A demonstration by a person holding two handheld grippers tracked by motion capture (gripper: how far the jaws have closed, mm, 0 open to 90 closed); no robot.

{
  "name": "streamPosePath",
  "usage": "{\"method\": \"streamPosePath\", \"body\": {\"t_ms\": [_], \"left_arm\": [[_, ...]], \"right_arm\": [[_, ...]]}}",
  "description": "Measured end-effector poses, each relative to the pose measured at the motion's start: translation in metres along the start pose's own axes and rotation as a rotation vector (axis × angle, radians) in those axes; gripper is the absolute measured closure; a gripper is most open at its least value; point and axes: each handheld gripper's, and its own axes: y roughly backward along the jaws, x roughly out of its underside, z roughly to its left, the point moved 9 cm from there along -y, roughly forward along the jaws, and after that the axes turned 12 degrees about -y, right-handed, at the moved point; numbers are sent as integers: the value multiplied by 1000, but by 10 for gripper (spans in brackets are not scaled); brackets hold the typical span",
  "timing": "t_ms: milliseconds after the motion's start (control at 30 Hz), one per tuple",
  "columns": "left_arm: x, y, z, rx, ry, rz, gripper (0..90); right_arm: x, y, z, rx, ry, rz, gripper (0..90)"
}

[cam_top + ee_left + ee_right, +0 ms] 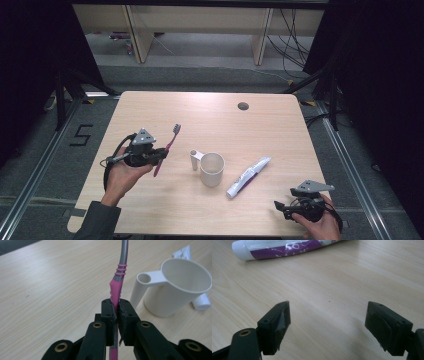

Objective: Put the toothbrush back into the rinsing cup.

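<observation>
A pink and grey toothbrush is held off the table at the left, head up and away from me. My left gripper is shut on its pink handle. A white cup with a tube-shaped handle stands at the table's middle, and it appears close on the right as the cup in the left gripper view. A white and purple toothpaste tube lies right of the cup. My right gripper rests near the front right edge, jaws open and empty, with the tube lying beyond them.
The wooden table has a round cable hole at the back. Black frames and cables stand around the table, and wooden desk legs rise behind it on the grey floor.
</observation>
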Motion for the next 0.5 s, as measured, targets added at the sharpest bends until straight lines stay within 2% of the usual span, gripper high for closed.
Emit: {"method": "streamPosePath", "body": {"t_ms": [67, 200, 233, 300, 333, 400, 433, 500], "left_arm": [[-3, 1, -1, -20, 15, -45, 829], [-6, 1, -5, -29, 21, -95, 829], [-8, 1, -5, -35, 28, -114, 829], [-11, 1, -8, -48, 42, -153, 829], [-13, 0, -8, -53, 45, -172, 829], [-14, -1, -10, -53, 61, -195, 829], [-15, -1, -10, -55, 61, -203, 829], [-18, -1, -10, -66, 72, -235, 829]], "right_arm": [[2, 1, 1, 2, -19, 16, 210], [2, 1, 2, -11, -30, 19, 210], [0, 0, 0, -11, -2, 0, 210], [-2, -1, -1, -8, 10, -17, 210], [-1, 0, 0, -11, -7, -9, 210], [-2, -1, -1, -6, 4, -14, 210], [0, 0, 0, -6, -12, -3, 210], [-2, 0, 1, -18, -10, -10, 210]]}}
